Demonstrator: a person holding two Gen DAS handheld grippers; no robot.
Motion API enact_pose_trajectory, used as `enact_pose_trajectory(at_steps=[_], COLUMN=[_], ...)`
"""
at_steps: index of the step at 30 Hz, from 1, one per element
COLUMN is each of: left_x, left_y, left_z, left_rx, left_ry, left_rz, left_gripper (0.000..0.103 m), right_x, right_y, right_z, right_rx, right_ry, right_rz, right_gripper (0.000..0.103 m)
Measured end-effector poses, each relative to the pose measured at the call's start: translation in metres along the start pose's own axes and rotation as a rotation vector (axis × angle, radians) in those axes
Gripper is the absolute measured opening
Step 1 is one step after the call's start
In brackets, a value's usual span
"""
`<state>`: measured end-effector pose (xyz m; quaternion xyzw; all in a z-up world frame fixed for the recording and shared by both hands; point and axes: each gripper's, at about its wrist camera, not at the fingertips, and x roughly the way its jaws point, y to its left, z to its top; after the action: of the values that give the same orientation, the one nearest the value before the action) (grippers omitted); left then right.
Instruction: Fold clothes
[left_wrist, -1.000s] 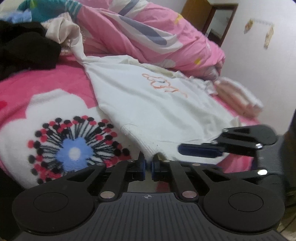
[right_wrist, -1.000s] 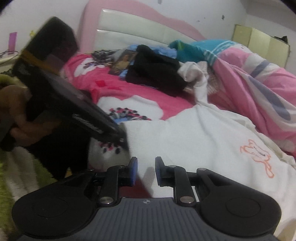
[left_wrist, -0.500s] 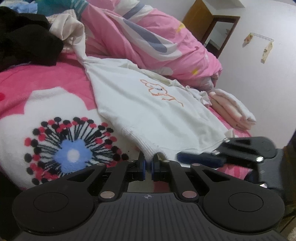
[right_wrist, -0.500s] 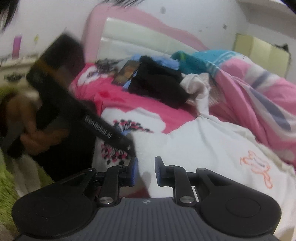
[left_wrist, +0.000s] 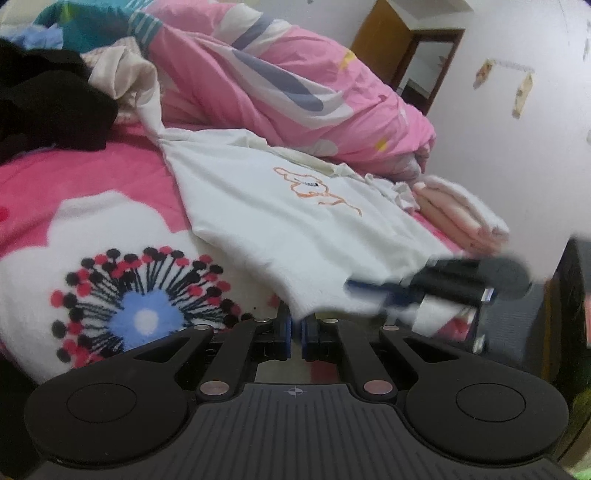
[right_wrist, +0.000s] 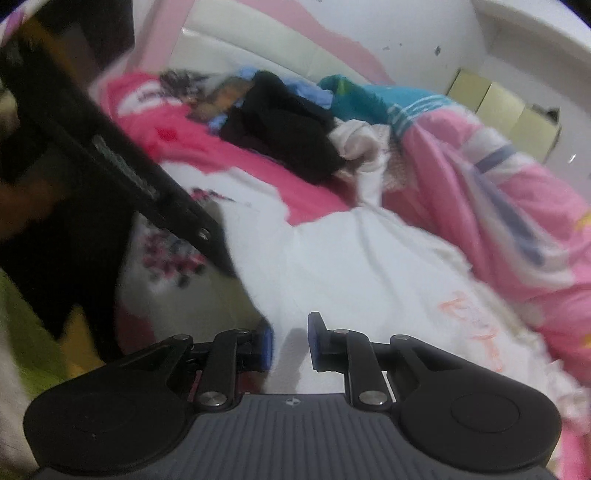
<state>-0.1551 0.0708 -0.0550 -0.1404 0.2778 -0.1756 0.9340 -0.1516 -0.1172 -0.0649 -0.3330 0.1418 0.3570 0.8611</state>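
A white T-shirt (left_wrist: 295, 221) with an orange drawing lies spread on the pink bed. My left gripper (left_wrist: 295, 328) is shut on the near corner of its hem. In the right wrist view that left gripper (right_wrist: 225, 258) comes in from the left and pinches the shirt (right_wrist: 351, 266) at its edge. My right gripper (right_wrist: 290, 343) sits at the hem further right. Its jaws are closing with white cloth in the gap, and the pads do not visibly press on it. The left wrist view shows the right gripper (left_wrist: 365, 288) blurred at the hem.
A bunched pink duvet (left_wrist: 295, 92) lies behind the shirt. A heap of black clothes (left_wrist: 48, 107) sits at the far left and a folded pale pink stack (left_wrist: 461, 214) at the right. The flower-print blanket (left_wrist: 140, 317) covers the near bed edge. A person's hand (right_wrist: 22, 206) holds the left gripper.
The right gripper has rolled and dipped toward the hem, blurring in both views. The left gripper has kept its hold on the hem corner.
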Motion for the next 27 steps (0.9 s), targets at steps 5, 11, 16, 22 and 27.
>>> enact_pose_trajectory(at_steps=[5, 11, 16, 22, 27], left_x=[0.002, 0.009, 0.004, 0.010, -0.006], left_y=[-0.018, -0.010, -0.008, 0.011, 0.040], left_z=[-0.004, -0.005, -0.006, -0.009, -0.007], left_rx=[0.127, 0.126, 0.124, 0.039, -0.062], left_ry=[0.003, 0.080, 0.102, 0.204, 0.246], left_rz=[0.008, 0.023, 0.015, -0.053, -0.127], left_gripper=[0.002, 0.002, 0.002, 0.003, 0.004], right_x=[-0.024, -0.013, -0.018, -0.018, -0.015], right_y=[-0.026, 0.000, 0.009, 0.011, 0.013], right_z=[0.009, -0.019, -0.019, -0.024, -0.027], right_rx=[0.054, -0.106, -0.196, -0.233, -0.224], right_ry=[-0.056, 0.111, 0.135, 0.159, 0.150], right_rz=[-0.172, -0.110, -0.123, -0.104, -0.099], right_gripper=[0.002, 0.000, 0.000, 0.000, 0.000])
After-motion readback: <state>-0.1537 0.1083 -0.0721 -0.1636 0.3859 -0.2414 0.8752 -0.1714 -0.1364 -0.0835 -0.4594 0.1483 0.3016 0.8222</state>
